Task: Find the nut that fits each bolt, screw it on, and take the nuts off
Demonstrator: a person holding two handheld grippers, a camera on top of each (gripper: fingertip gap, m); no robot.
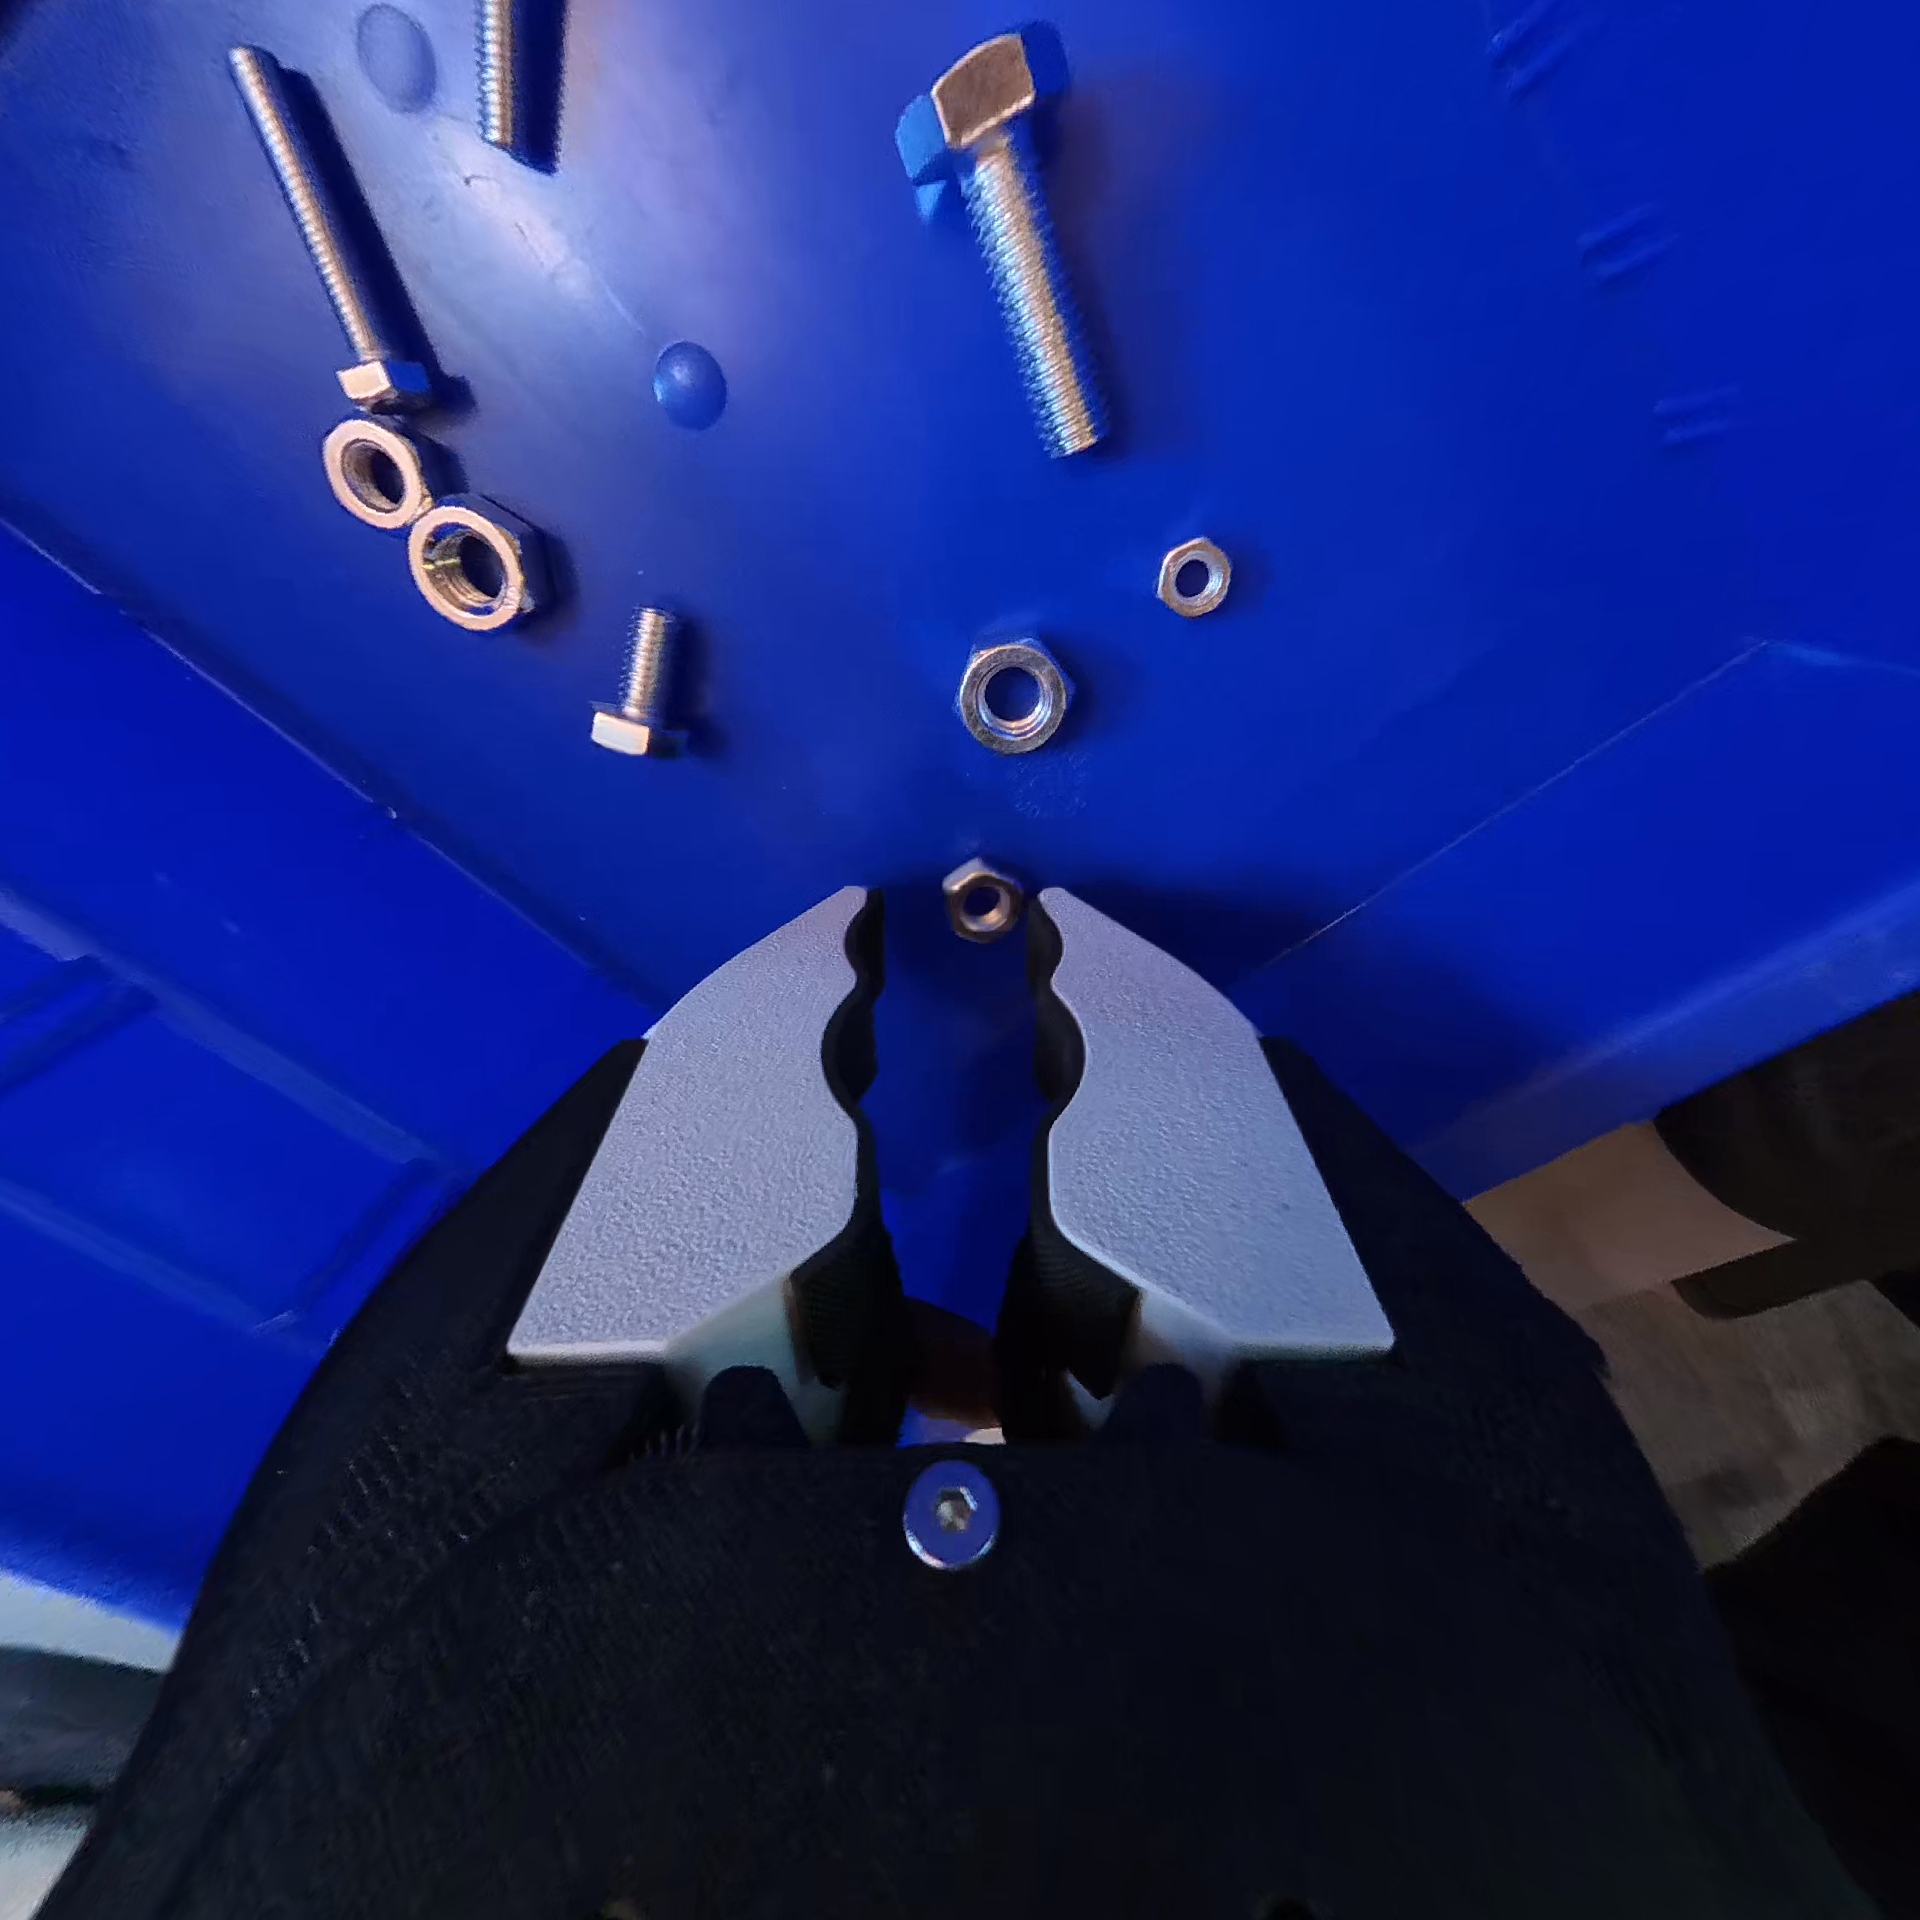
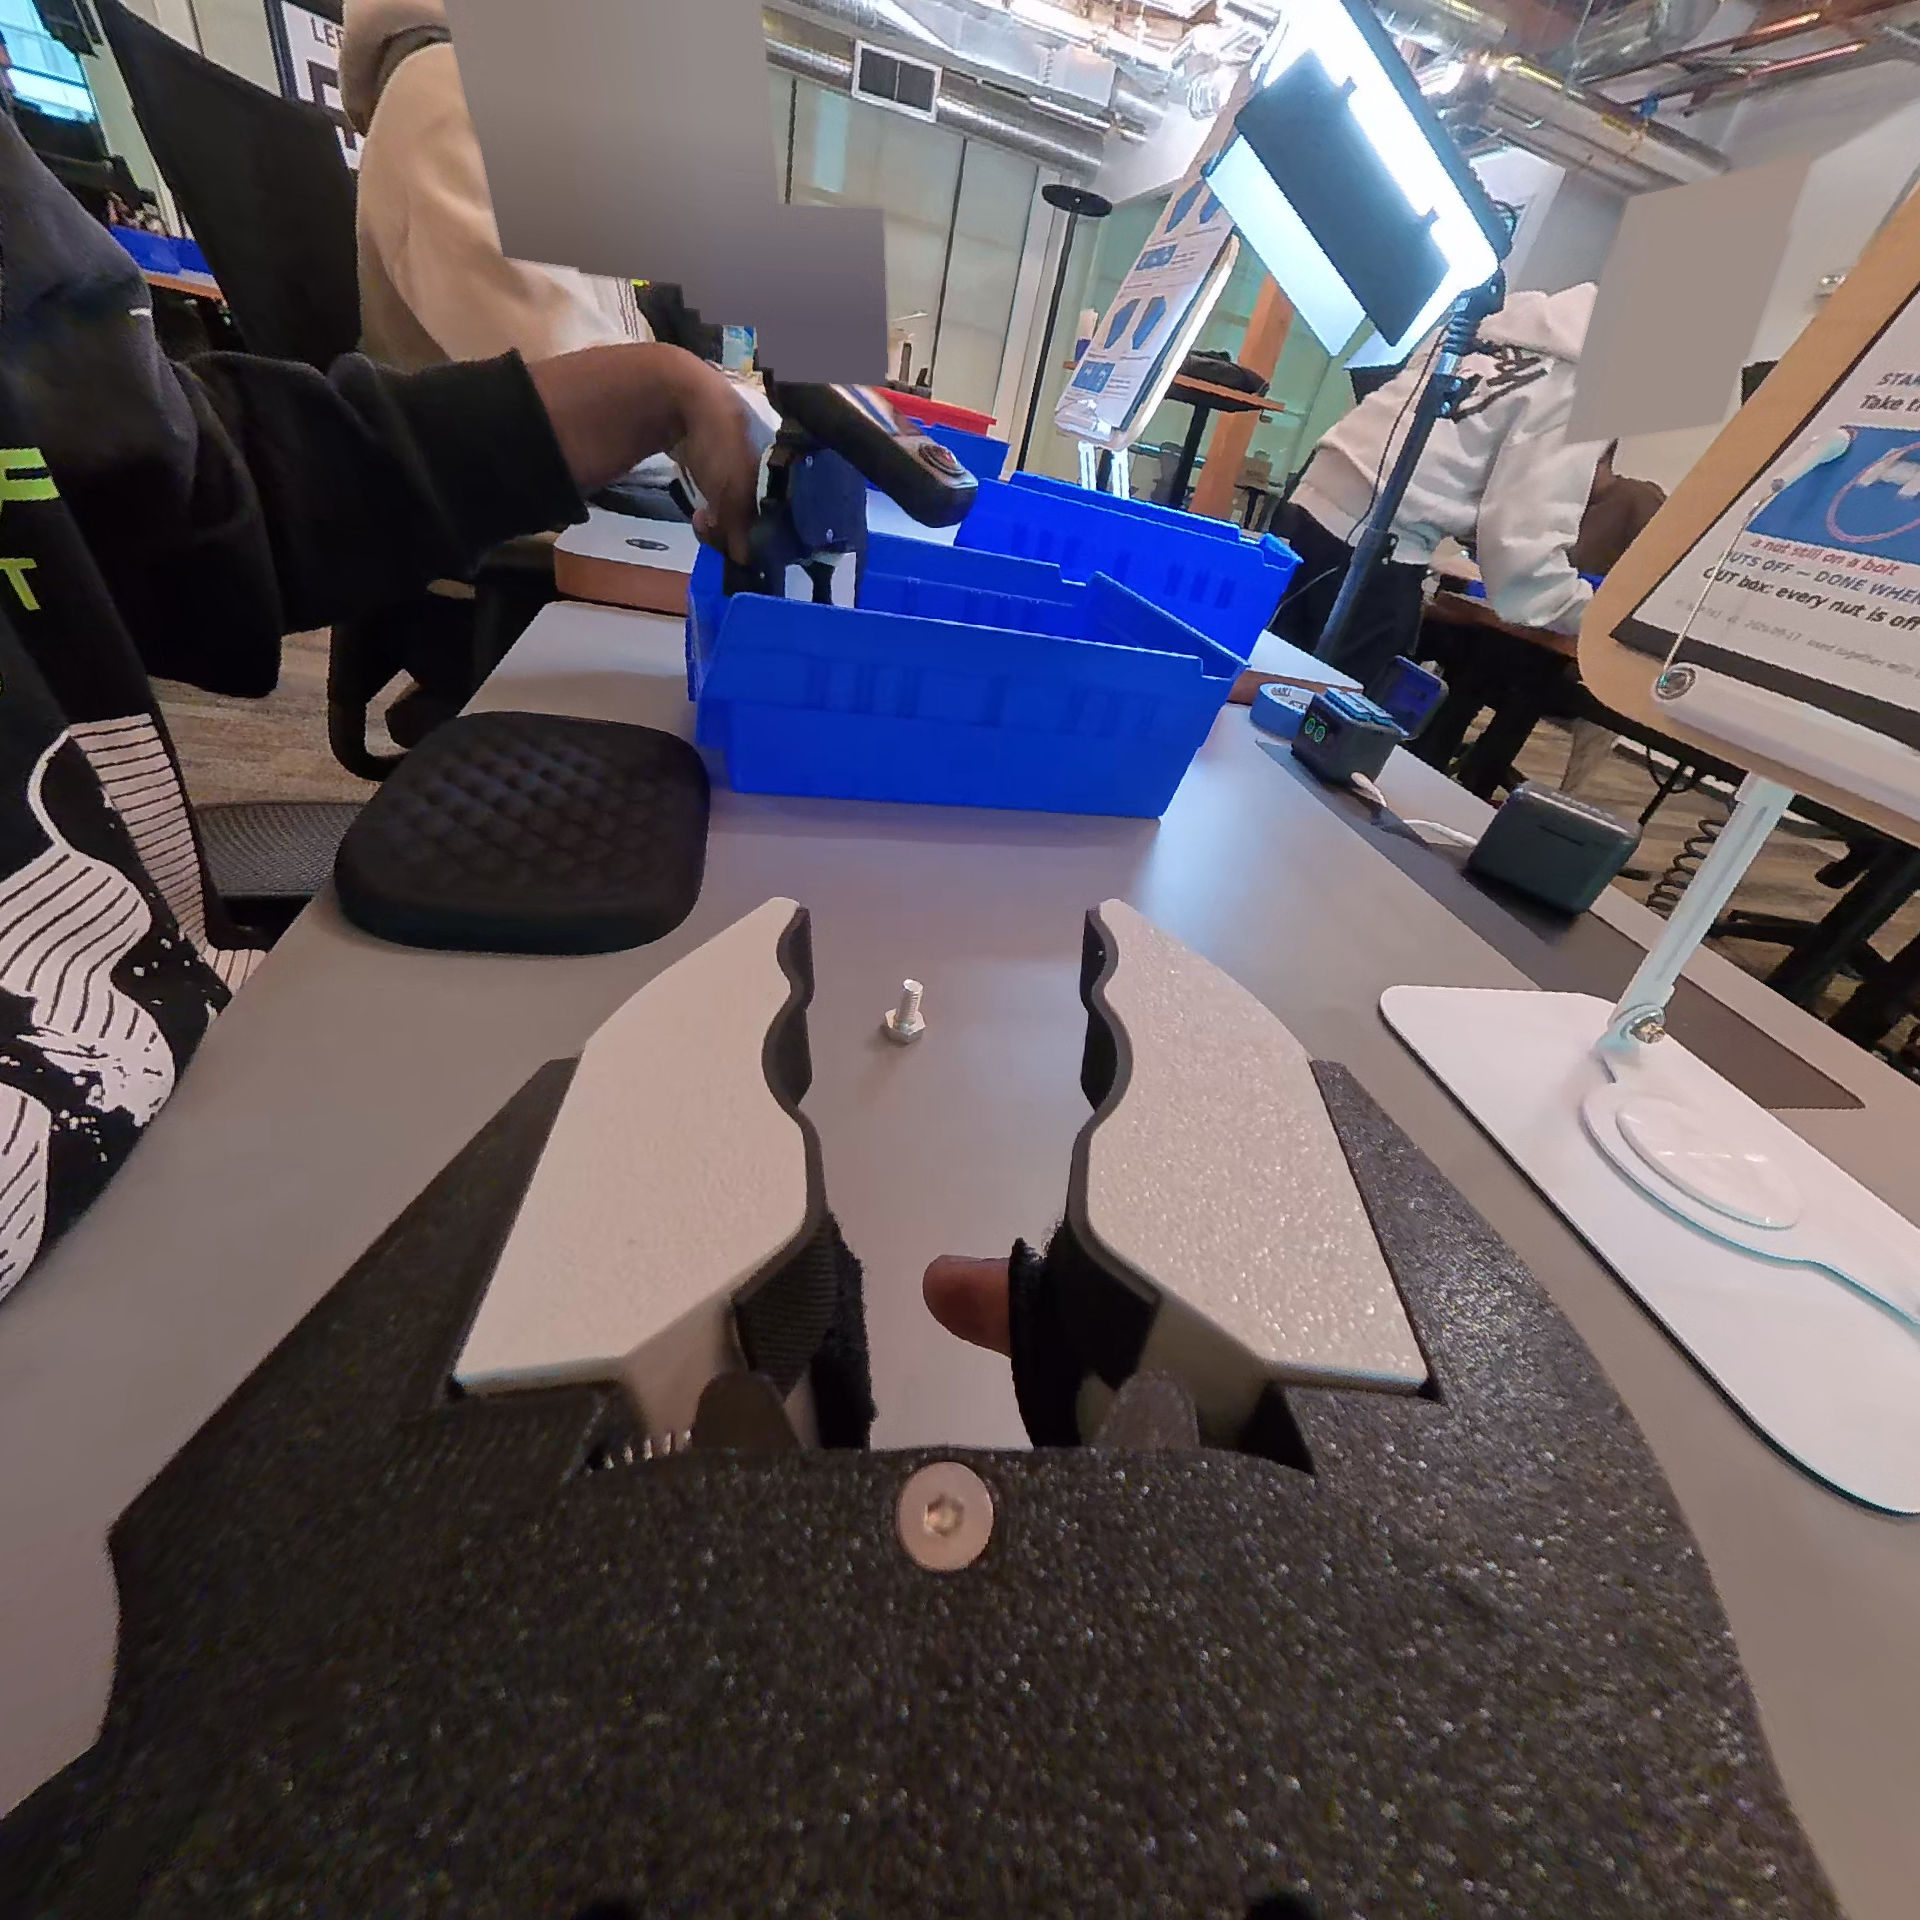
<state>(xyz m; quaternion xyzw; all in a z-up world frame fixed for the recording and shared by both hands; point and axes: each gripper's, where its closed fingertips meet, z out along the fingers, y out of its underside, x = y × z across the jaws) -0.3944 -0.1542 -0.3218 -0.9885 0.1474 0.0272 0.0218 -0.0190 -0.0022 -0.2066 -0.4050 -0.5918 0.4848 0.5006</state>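
In the left wrist view my left gripper is open inside a blue bin, its fingertips on either side of a small nut lying on the bin floor. Farther in lie a medium nut, another small nut, two larger nuts, a short bolt, a thick bolt and a long thin bolt. In the right wrist view my right gripper is open and empty over the grey table. A small bolt stands head down between its fingertips, a little ahead.
Blue bins stand mid-table, with the left gripper held in a hand inside one. A black armrest pad lies at left. A white stand base, small dark cases and blue tape are at right. People sit behind. The left gripper's tips are roughly 40 cm from the right gripper's. To reach the medium nut in a straight line is about 4 cm for my left fingers, about 40 cm for my right.
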